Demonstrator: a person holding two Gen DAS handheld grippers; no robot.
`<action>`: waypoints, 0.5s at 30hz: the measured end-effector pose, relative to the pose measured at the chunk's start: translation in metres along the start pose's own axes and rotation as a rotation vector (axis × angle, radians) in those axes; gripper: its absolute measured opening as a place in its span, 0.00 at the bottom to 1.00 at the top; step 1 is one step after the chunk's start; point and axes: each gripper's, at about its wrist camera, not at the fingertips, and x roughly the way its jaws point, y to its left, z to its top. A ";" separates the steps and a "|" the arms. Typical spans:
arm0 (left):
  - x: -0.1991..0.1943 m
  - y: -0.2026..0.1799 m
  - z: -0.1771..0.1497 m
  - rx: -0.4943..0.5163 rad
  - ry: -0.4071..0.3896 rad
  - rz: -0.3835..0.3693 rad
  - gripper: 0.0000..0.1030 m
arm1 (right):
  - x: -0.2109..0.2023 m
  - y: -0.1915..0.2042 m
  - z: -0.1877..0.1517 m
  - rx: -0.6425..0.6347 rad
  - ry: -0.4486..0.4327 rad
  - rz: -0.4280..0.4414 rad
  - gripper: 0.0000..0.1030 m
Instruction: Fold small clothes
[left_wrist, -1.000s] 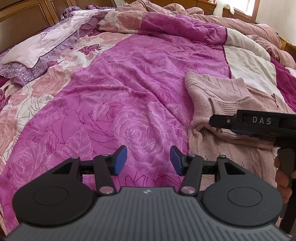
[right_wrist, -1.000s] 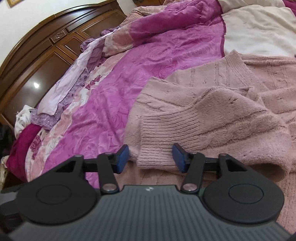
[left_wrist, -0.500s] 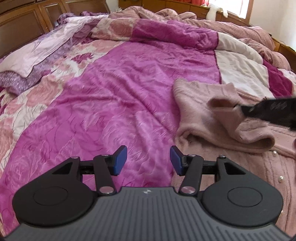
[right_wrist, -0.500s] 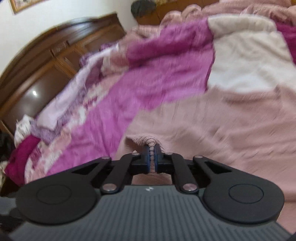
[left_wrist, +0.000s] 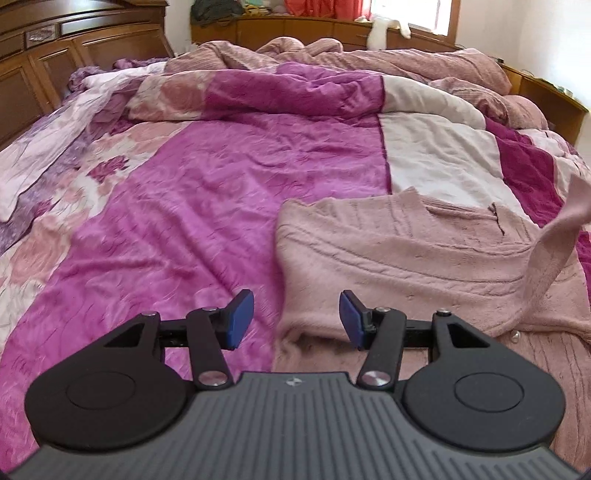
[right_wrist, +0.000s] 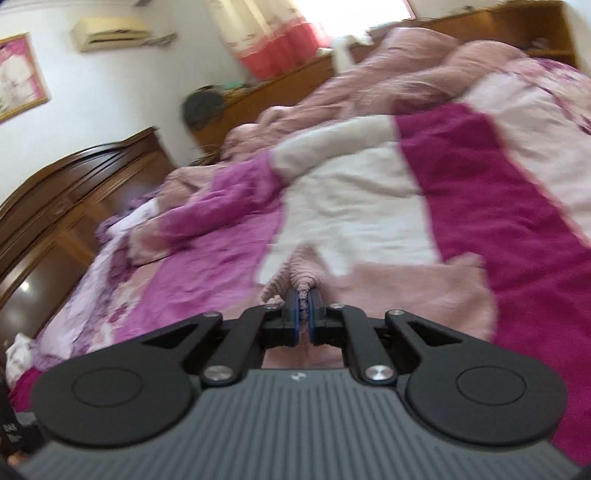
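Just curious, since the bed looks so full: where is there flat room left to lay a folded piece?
The magenta quilt left of the pink sweater lies flat and bare. Heaped blankets crowd the far end; pillows fill the left edge.

nothing readable here tbh, no words, brands or numbers anywhere. only mark is a tiny pale emblem on the ribbed grey plate of each gripper body, too small to make out. the framed picture (right_wrist: 18, 75) on the wall is just a pink blur, can't tell if it carries any lettering
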 end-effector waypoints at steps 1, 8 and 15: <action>0.003 -0.002 0.001 0.008 0.000 0.001 0.58 | 0.000 -0.012 -0.004 0.013 0.009 -0.017 0.07; 0.038 -0.018 0.004 0.056 0.037 0.013 0.58 | 0.014 -0.078 -0.049 0.090 0.187 -0.154 0.10; 0.057 -0.025 0.000 0.084 0.070 0.017 0.58 | -0.009 -0.088 -0.049 0.143 0.158 -0.139 0.22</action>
